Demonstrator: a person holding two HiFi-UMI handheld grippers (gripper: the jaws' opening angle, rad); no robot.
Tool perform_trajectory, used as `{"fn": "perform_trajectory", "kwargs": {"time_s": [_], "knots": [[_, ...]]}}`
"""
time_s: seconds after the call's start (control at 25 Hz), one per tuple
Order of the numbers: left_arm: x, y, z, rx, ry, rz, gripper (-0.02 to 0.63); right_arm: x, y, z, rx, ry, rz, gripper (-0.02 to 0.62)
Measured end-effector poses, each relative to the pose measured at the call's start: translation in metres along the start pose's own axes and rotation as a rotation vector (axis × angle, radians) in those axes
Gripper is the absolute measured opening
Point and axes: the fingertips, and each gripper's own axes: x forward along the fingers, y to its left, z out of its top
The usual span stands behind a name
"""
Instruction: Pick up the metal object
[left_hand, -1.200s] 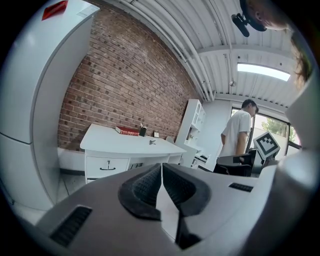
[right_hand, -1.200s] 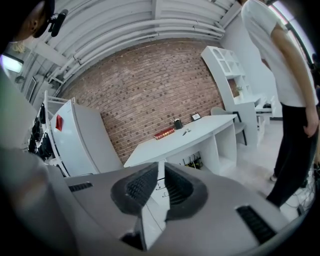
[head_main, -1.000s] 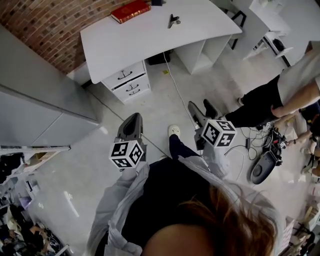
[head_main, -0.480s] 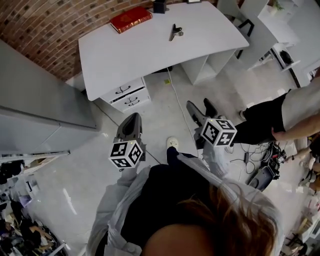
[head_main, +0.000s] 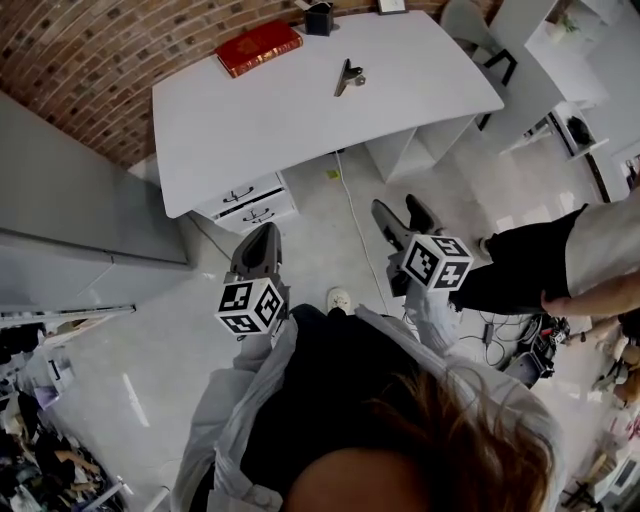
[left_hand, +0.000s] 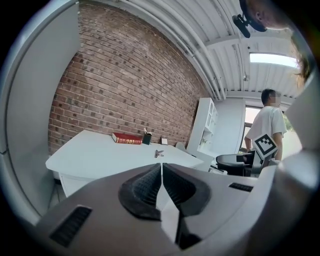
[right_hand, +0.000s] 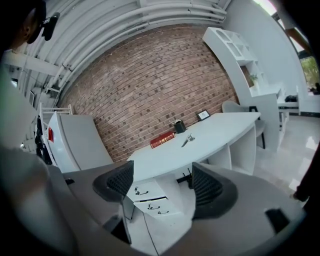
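The metal object (head_main: 348, 76) is a small shiny clip lying near the middle of the white desk (head_main: 250, 120), far ahead of both grippers. It also shows in the left gripper view (left_hand: 158, 153) and the right gripper view (right_hand: 188, 140). My left gripper (head_main: 258, 250) hangs over the floor short of the desk, its jaws shut together with nothing in them (left_hand: 161, 170). My right gripper (head_main: 390, 222) is held level with it on the right. Its jaws have just been opening and stand wide with nothing between them (right_hand: 162, 182).
A red book (head_main: 259, 47) and a black pen holder (head_main: 319, 18) sit at the desk's far edge. Drawers (head_main: 245, 203) hang under its left end. A cable (head_main: 355, 215) runs across the floor. A person (head_main: 560, 260) stands at the right, and a grey cabinet (head_main: 80, 200) at the left.
Both grippers have moved forward toward the desk, which now sits lower and larger in the head view. The person at the right has shifted.
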Motion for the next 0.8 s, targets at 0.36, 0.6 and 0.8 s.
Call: {"fn": "perform_trajectory", "kwargs": {"time_s": [0.36, 0.6, 0.8], "knots": [[0.016, -0.005, -0.013, 0.004, 0.046, -0.018, 0.023, 0.000, -0.016, -0.010, 0.052, 0.010, -0.014, 0.360], [0.049, -0.011, -0.014, 0.012, 0.059, -0.061, 0.023, 0.013, -0.037, -0.003, 0.080, 0.000, -0.041, 0.357], [0.085, -0.008, -0.009, 0.014, 0.070, -0.082, 0.023, 0.038, -0.048, 0.012, 0.086, 0.003, -0.040, 0.356]]}}
